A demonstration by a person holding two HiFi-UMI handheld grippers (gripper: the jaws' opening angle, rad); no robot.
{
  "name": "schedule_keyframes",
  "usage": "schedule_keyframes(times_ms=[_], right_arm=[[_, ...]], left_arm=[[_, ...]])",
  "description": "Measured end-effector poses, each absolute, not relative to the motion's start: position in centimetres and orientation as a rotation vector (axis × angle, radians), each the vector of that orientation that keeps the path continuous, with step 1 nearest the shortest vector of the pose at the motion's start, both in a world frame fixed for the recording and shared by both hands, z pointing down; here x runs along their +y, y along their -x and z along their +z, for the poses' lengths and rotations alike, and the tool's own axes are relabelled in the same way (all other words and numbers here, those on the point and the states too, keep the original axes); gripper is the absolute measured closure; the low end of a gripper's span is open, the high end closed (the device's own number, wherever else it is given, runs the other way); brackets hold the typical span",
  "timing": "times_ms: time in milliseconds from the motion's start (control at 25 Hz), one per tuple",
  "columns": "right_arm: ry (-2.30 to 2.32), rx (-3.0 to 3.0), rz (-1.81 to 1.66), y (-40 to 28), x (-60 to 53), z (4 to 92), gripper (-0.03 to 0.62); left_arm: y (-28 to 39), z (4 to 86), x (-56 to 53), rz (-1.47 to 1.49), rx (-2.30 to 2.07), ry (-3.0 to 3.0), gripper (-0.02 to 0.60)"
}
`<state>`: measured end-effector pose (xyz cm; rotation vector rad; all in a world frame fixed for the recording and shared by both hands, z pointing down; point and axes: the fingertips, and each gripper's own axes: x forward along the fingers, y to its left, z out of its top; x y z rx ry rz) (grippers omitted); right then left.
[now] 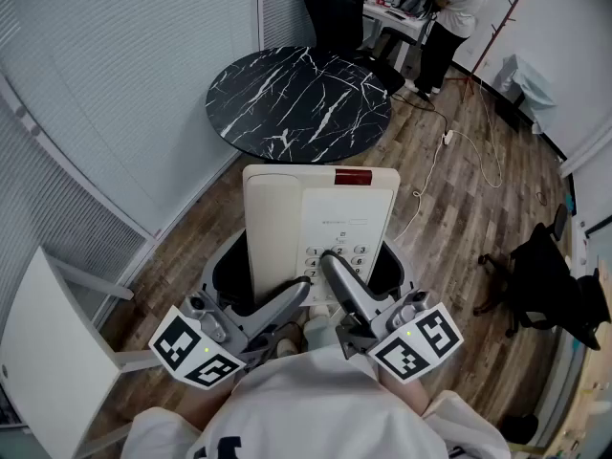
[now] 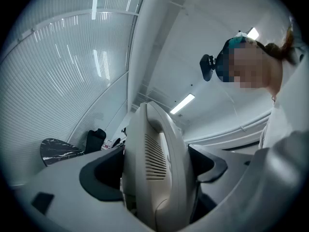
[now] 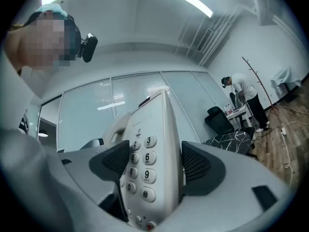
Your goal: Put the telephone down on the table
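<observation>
A cream desk telephone (image 1: 320, 213) with its handset on the left and a keypad is held up in the air, its top end pointing away from me. My left gripper (image 1: 263, 285) is shut on the handset side of its near end, and my right gripper (image 1: 368, 275) is shut on the keypad side. In the left gripper view the telephone (image 2: 154, 144) fills the gap between the pads of the left gripper (image 2: 157, 168). The right gripper (image 3: 154, 162) clamps the telephone (image 3: 149, 129) across the number keys. Beyond the telephone stands a round black marble table (image 1: 296, 98).
A person (image 1: 449, 17) stands at a desk at the back, beside a black office chair (image 1: 335, 8). A white cable (image 1: 478, 151) trails over the wooden floor. There is a white board (image 1: 48, 352) at the left, a black chair (image 1: 545, 280) at the right, and blinds along the left wall.
</observation>
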<state>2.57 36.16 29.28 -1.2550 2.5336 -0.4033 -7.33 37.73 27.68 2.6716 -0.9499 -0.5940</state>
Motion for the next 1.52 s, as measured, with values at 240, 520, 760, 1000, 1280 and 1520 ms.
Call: schedule_keyframes(times_ms=[240,520,760,1000,1280,1520], right_arm=[[1.268,2.523,-0.407,-2.6,36.4,29.5,0.253],[1.269,2.522,-0.408,-2.2,36.8,29.5,0.253],[1.262,2.509,-0.388,-2.0,37.0,29.3,0.253],[1.269,2.516,-0.402,-2.1,35.9,29.8,0.253],[1.259,2.514,-0.419,-2.3,32.6,30.6,0.253],[1.253,2.518,-0.427,-3.1,27.3,30.5,0.253]], left_arm=[[7.3,27.8,37.9,-0.586,-0.94,-2.674,0.17],[7.6,27.9,38.2,-0.585,-0.939,-2.674,0.17],[7.8,27.6,38.5,-0.583,-0.938,-2.693,0.17],[7.8,28.2,37.3,-0.581,-0.938,-2.678,0.17],[7.5,28.8,34.0,-0.563,-0.95,-2.676,0.17],[6.7,28.8,28.8,-0.559,-0.962,-2.669,0.17]])
